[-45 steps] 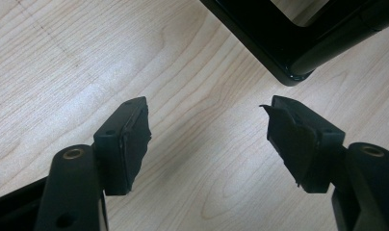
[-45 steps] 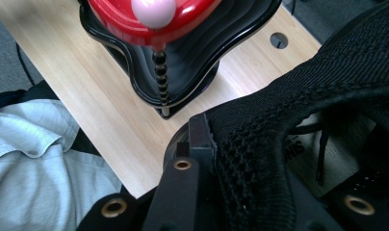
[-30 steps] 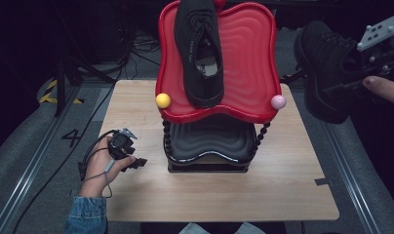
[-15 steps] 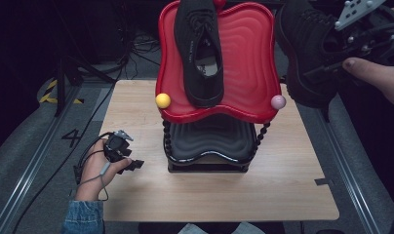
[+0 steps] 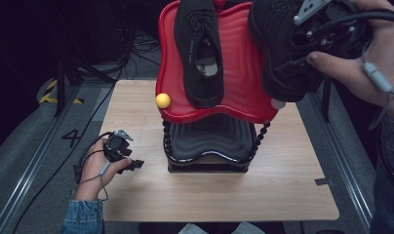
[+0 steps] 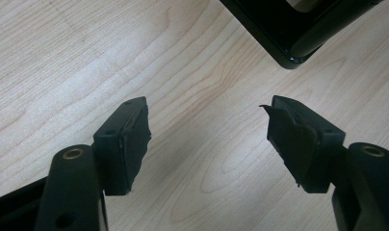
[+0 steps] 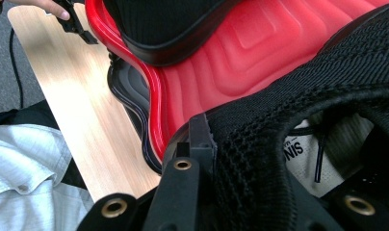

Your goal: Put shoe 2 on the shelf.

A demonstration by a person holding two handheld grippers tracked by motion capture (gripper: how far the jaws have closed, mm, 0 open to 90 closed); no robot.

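A soft, light black knit sneaker [image 5: 283, 44] is held over the red wavy plastic tray [image 5: 239, 73] by its collar in the clamped right gripper [image 7: 202, 144], while the left gripper [image 6: 207, 139] is kept wide open and empty above the wooden table [image 5: 292, 185].

Lighting comes from above: the table [image 5: 136, 112] is evenly bright, while the surroundings in the high view fall to near black. The red tray [image 5: 244, 73] carries soft glare, and shadow pools beneath it. The left gripper view is sharp; the right gripper view's nearest parts are slightly soft.
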